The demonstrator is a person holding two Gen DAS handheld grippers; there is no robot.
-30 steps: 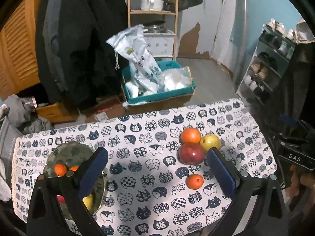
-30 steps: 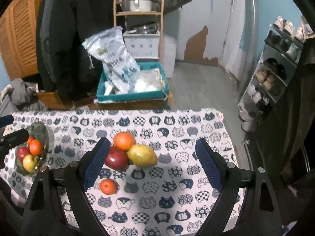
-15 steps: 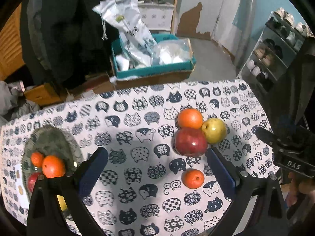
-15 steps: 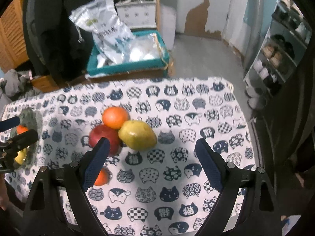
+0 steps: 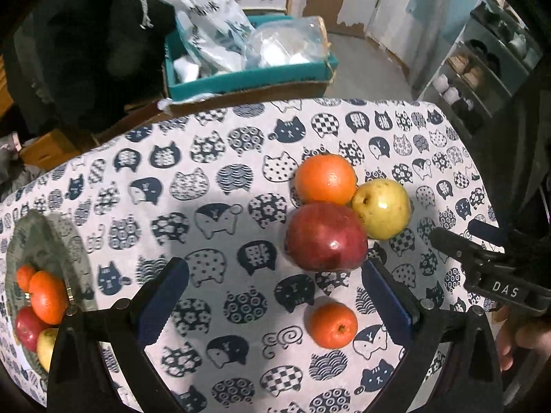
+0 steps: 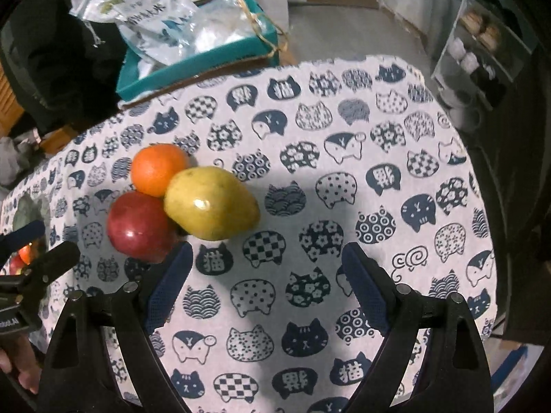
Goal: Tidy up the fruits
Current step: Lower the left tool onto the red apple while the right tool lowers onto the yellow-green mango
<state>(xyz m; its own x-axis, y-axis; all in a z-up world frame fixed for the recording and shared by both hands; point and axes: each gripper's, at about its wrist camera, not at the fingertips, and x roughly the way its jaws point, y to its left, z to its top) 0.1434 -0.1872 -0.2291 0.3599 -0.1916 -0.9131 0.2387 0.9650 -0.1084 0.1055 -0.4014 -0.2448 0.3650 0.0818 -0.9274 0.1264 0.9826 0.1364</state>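
On the cat-print tablecloth [image 5: 213, 179] lie a red apple [image 5: 325, 237], a large orange [image 5: 325, 179], a yellow pear [image 5: 382, 208] and a small orange [image 5: 333, 325]. My left gripper [image 5: 275, 299] is open and empty, just in front of the apple and beside the small orange. A grey plate [image 5: 44, 241] at the left edge holds two oranges, a red apple and a yellow fruit. My right gripper [image 6: 265, 292] is open and empty, low over the cloth, just right of the red apple [image 6: 139, 227] and below the pear [image 6: 210, 203]; the orange [image 6: 158, 168] lies behind.
A teal box [image 5: 248, 75] with plastic bags stands on cardboard beyond the table's far edge. A dark coat [image 5: 75, 51] hangs at back left. A shoe rack [image 5: 482, 65] stands to the right. The right gripper shows in the left view [image 5: 492, 272].
Both grippers have moved down and forward towards the fruit group, which now looks larger. Both stay open. The fruits have not moved.
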